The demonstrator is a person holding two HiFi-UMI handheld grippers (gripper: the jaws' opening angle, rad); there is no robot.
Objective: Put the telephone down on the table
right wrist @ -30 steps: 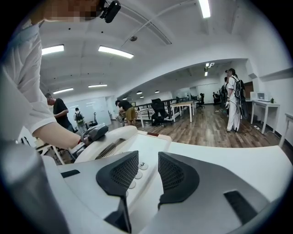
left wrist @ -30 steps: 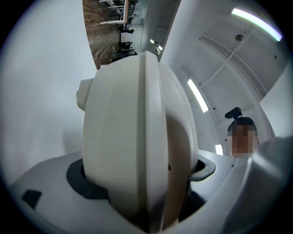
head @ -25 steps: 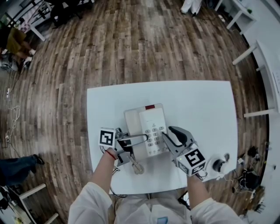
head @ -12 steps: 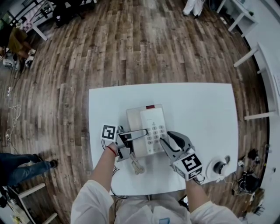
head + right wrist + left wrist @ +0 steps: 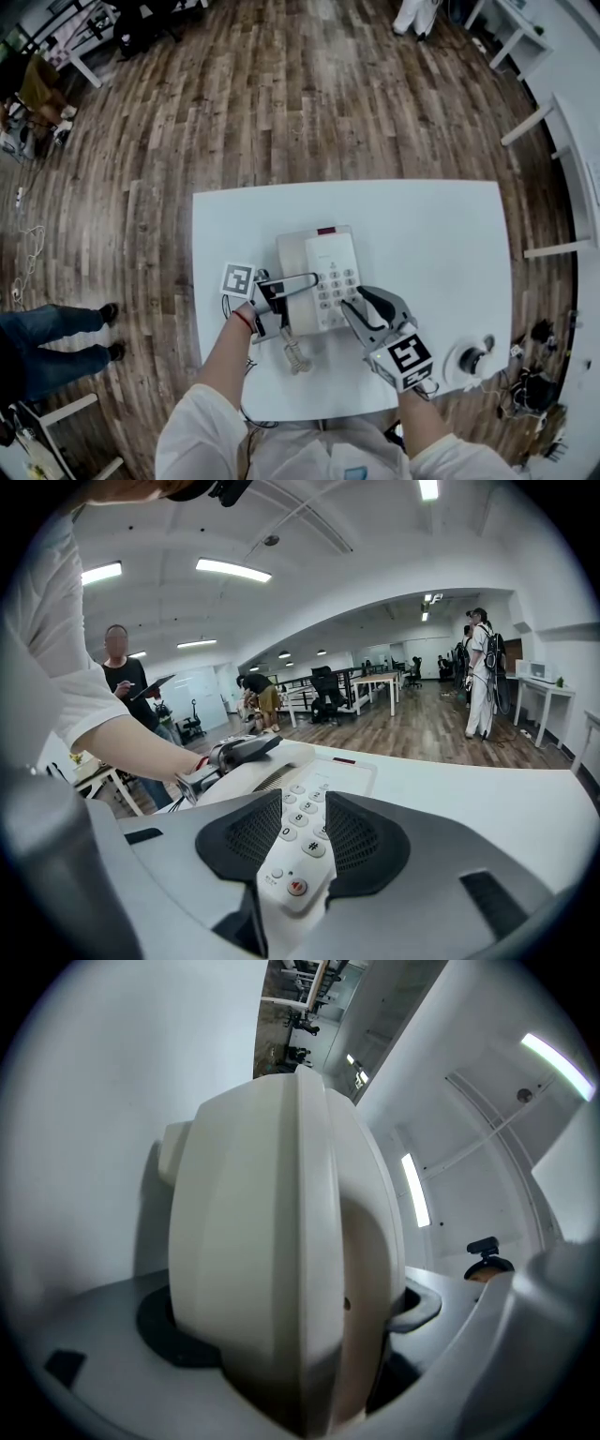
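Note:
A white telephone base with a keypad lies flat on the white table. My left gripper is shut on the white handset over the base's left side, and the handset fills the left gripper view. The coiled cord hangs off toward me. My right gripper is at the base's near right corner. In the right gripper view that corner lies between the spread pads of the gripper, which stands open.
A round black-and-white object sits by the table's near right corner. A person's legs stand on the wooden floor to the left. Other people and desks show far off in the right gripper view.
My right gripper has drawn back toward me along the base's near right corner. The left gripper and handset have hardly shifted, and the base stays put.

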